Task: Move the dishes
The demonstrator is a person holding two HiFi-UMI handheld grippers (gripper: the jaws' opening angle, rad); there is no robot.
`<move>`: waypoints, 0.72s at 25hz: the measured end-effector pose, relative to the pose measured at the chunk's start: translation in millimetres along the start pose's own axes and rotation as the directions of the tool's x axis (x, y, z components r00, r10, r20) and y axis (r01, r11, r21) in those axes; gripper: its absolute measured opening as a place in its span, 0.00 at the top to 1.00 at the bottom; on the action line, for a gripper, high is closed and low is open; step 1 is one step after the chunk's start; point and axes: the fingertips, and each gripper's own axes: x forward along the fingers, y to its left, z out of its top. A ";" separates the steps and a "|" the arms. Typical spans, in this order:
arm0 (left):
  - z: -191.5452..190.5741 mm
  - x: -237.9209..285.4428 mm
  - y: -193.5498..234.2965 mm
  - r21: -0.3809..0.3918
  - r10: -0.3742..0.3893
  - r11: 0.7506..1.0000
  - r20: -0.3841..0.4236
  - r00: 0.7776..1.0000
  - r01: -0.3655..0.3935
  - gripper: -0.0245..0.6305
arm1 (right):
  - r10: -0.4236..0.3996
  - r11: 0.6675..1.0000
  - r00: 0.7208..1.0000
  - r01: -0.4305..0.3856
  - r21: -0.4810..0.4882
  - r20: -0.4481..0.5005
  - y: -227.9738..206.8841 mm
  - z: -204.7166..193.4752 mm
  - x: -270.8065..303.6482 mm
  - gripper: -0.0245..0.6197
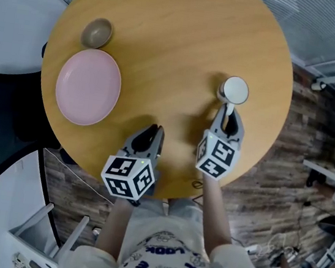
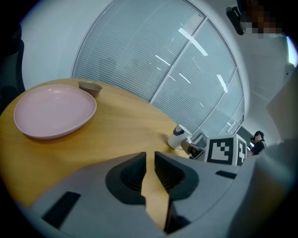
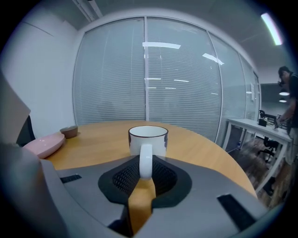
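Left gripper hangs barely parted, empty, over the near edge of the round wooden table; right gripper clamps the white mug by its handle. Glass walls with blinds stand behind.

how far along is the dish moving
Nothing looks moved yet. In hand: the right gripper grips the mug by its handle, mug standing on the table. Left to do: plate and bowl sit untouched; the left gripper is empty.
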 end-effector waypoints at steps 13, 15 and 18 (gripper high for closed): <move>14.0 -18.9 -0.4 -0.026 0.030 0.999 0.080 0.996 -0.028 0.88 | 0.152 0.988 0.985 -0.149 -0.045 0.085 21.8 41.6 -25.5 0.88; 16.9 -26.9 1.7 -0.037 0.046 0.998 0.104 0.994 -0.042 0.88 | 0.200 0.979 0.976 -0.196 -0.057 0.087 38.4 43.8 -33.8 0.88; 20.4 -42.3 7.7 -0.054 0.077 0.996 0.144 0.987 -0.070 0.88 | 0.281 0.958 0.956 -0.276 -0.074 0.079 69.3 42.4 -45.6 0.88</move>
